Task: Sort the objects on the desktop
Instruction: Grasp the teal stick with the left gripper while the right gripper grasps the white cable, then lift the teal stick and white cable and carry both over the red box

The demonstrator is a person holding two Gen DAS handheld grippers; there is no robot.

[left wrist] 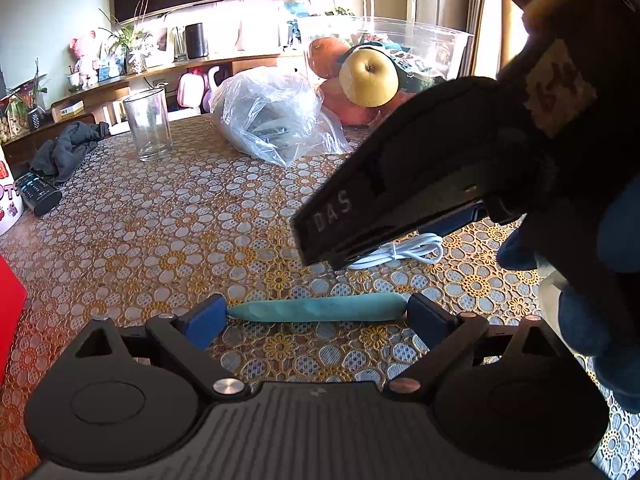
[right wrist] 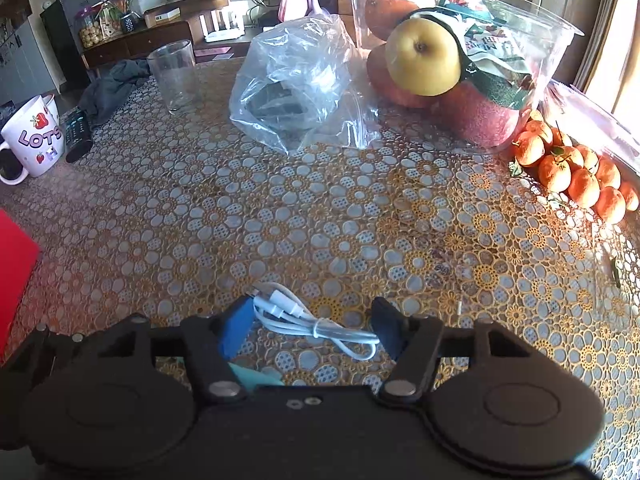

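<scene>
A teal pen-like stick (left wrist: 320, 309) lies crosswise on the flowered tablecloth, between the blue pads of my open left gripper (left wrist: 318, 314). A coiled white cable (right wrist: 308, 322) lies between the pads of my open right gripper (right wrist: 312, 324); it also shows in the left wrist view (left wrist: 404, 254), partly under the right gripper's black body (left wrist: 420, 168). A teal tip (right wrist: 256, 378) shows under the right gripper. Neither gripper is closed on anything.
A clear glass (left wrist: 149, 126), a crumpled plastic bag (left wrist: 276, 118) and a clear tub of fruit (right wrist: 452, 60) stand at the back. Tangerines (right wrist: 572, 172) lie at right. A mug (right wrist: 34, 140) and remote (right wrist: 76, 134) lie at left, a red object (right wrist: 14, 276) nearer.
</scene>
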